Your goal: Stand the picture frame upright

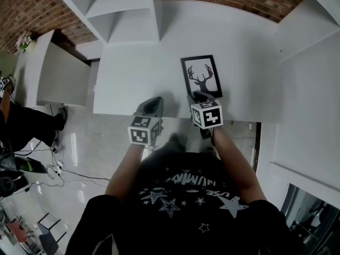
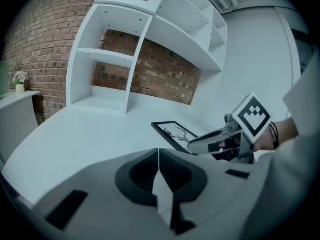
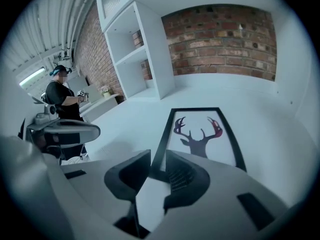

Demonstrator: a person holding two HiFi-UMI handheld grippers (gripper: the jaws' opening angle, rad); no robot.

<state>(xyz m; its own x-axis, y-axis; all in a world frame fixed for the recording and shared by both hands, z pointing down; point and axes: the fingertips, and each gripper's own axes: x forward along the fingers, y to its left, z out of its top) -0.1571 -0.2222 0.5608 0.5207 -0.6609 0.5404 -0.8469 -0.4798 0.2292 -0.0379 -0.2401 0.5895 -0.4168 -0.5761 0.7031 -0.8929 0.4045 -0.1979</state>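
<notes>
Picture frame (image 3: 200, 134) flat on counter (image 3: 131, 118), judged light, stiff, its glazing fragile; right gripper (image 3: 158, 160) fingers part-open astride near black rim, the likely hold; left gripper (image 2: 159, 155) fingers closed, empty.

In the head view the right gripper (image 1: 202, 95) covers the picture frame's (image 1: 201, 76) near edge. In the right gripper view the frame's near left corner sits between the jaws; whether they press it cannot be told.
</notes>
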